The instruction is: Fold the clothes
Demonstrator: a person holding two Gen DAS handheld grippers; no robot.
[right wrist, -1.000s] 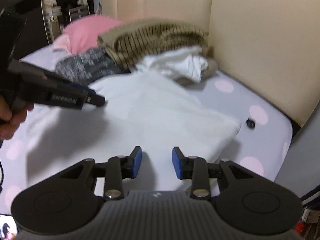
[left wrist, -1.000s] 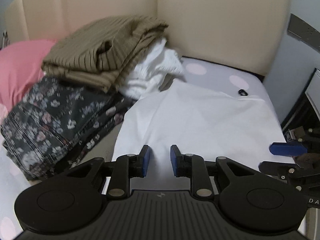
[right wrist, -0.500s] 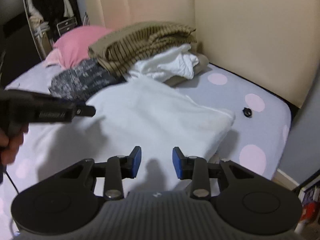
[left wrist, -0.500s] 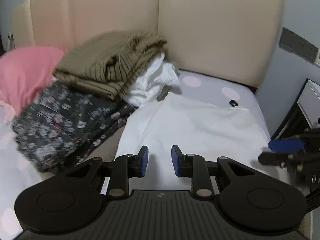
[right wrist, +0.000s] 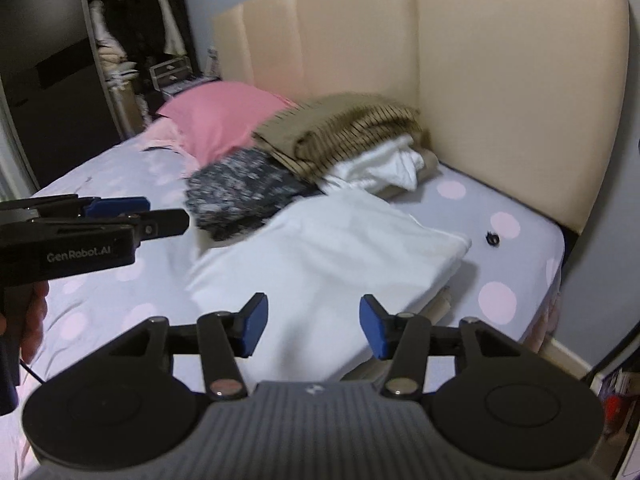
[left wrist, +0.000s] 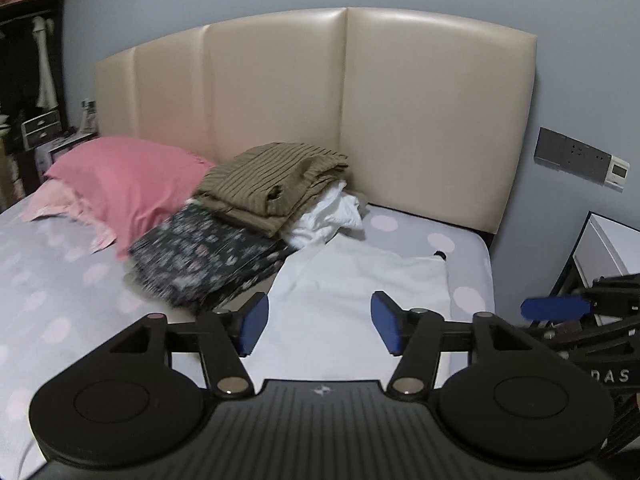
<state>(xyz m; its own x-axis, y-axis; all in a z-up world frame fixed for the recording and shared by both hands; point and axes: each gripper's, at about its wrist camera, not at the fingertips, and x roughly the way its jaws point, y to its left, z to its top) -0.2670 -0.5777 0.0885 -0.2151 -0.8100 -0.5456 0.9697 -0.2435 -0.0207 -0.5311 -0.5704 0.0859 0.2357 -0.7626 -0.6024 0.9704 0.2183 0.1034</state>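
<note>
A: Nearest first. We have the left gripper above the bed, jaws opening, blue pads well apart, nothing between them. We see only the white garment far below the gap.

B: Same for the right gripper: jaws opening, pads apart, no cloth caught. In its view the left one enters from the side, with part of a hand on the handle.

A: Noted. The white garment lies folded flat on the dotted sheet, near the bed's corner. One folded edge faces the mattress side.

B: Just past its far corner we mark a small dark object on the sheet. Too small for us to name.

A: Beyond the garment, touching its far edge, is the dark floral piece, folded. It is blurred in both views.

B: On top of that, the olive striped garment, folded, with a crumpled white item beside and partly under it.

A: Next to the pile, a pink pillow. Behind everything, the cream padded headboard.

B: Farthest, we log an open wardrobe with hanging clothes, and a grey wall panel.
</note>
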